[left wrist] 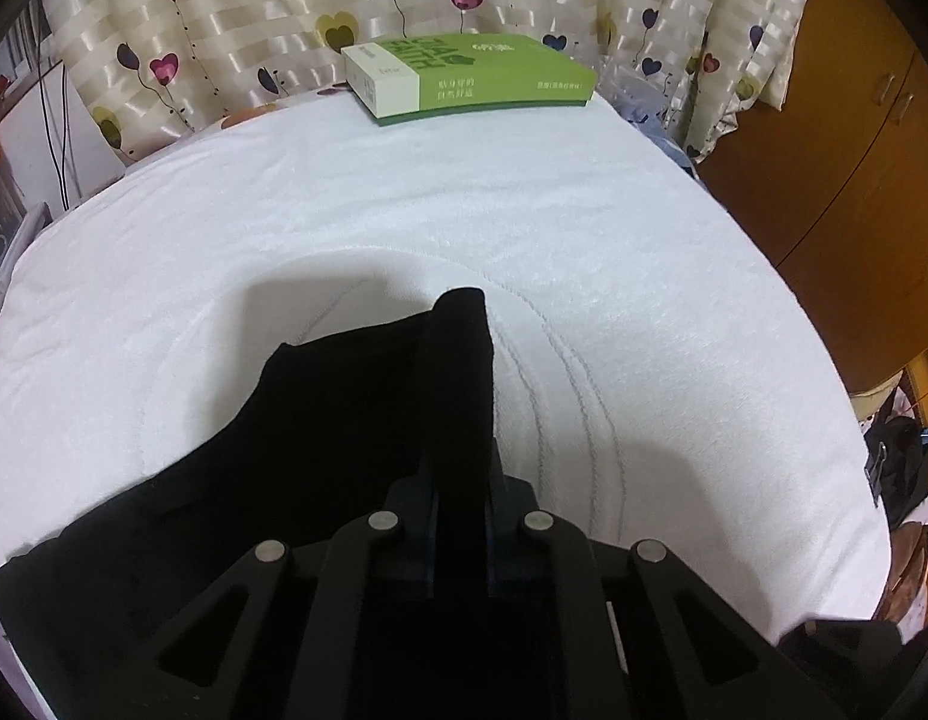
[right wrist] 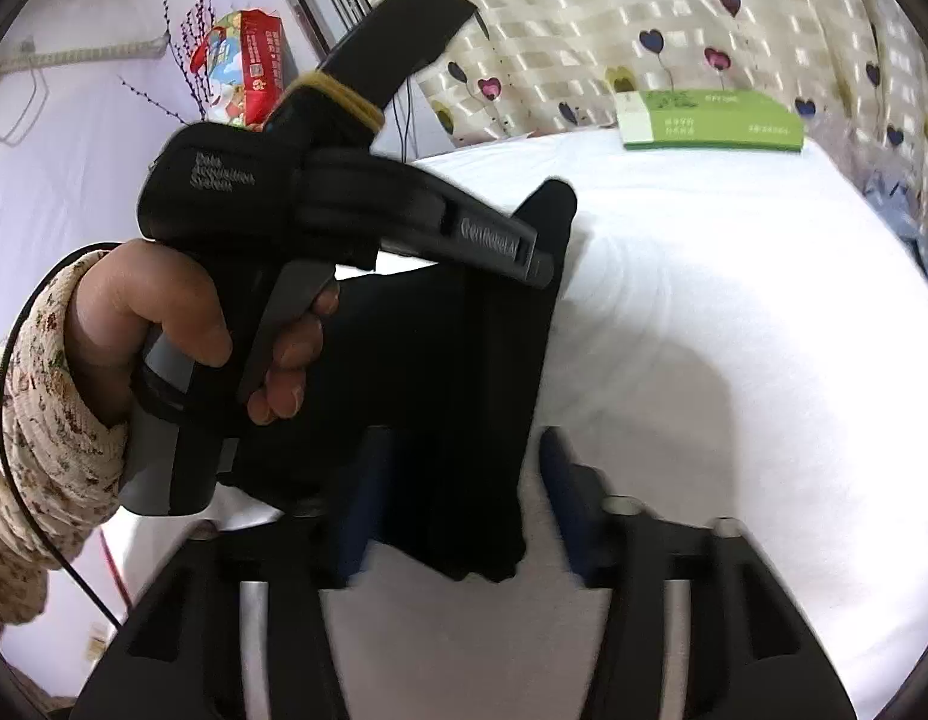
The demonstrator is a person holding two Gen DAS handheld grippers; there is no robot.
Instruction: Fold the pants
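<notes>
The black pants [left wrist: 296,432] lie folded on a white towel-covered surface [left wrist: 404,210]. A raised fold of them stands up between the fingers of my left gripper [left wrist: 464,480], which is shut on it. In the right wrist view a person's hand [right wrist: 164,324] holds that left gripper [right wrist: 538,267] over the pants [right wrist: 464,360], tip pointing down onto the cloth. My right gripper [right wrist: 458,480] stands open around the near edge of the pants. Its right finger [right wrist: 562,480] is clear of the cloth, and its left finger [right wrist: 359,498] is at the fabric's side.
A green and white box [left wrist: 469,78] lies at the far edge of the white surface [right wrist: 733,300], against a heart-patterned curtain [left wrist: 224,30]. A wooden cabinet [left wrist: 853,150] stands to the right. A red package [right wrist: 248,66] and cables sit at the left.
</notes>
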